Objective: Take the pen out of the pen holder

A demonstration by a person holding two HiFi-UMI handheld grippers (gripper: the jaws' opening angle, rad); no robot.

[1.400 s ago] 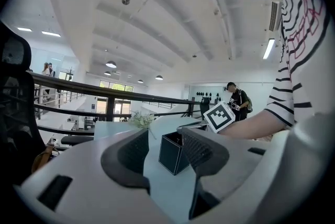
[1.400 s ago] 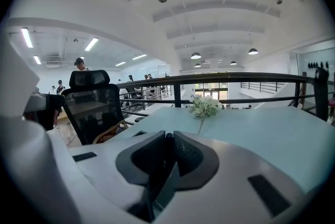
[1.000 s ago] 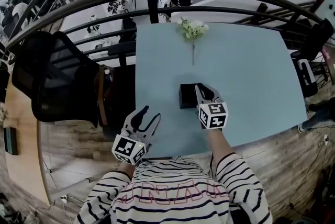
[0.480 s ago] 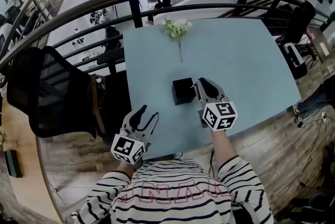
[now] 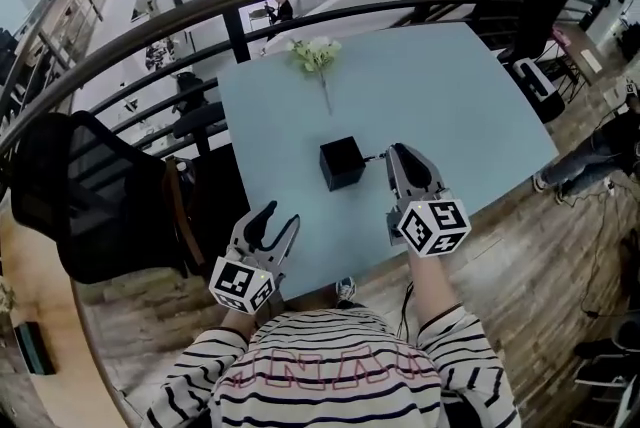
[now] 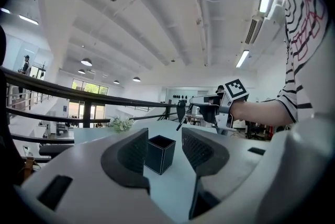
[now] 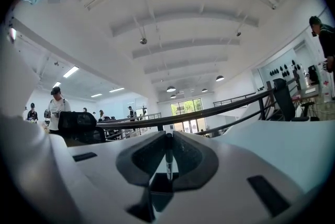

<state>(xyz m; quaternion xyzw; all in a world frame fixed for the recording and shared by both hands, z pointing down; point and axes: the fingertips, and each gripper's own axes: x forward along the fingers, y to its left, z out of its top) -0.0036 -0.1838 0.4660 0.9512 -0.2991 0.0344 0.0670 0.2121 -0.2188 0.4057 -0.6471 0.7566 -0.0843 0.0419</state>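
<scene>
Two claws in play. Right claw (image 7: 167,140) pinching pen (image 7: 168,157) between nearly closed jaws, holding it raised over worktop (image 5: 450,96), just right of pen holder (image 5: 341,163) and clear of it. Left claw (image 5: 279,216) hovering by near left corner, jaws spread wide, gripping nothing. Pen holder standing mid-worktop. Flower (image 5: 315,54) lying at far edge.

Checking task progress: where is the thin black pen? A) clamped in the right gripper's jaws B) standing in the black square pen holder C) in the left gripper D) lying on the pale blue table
A: the right gripper view shows the thin black pen pinched in the right gripper, clear of the black square pen holder.
</scene>
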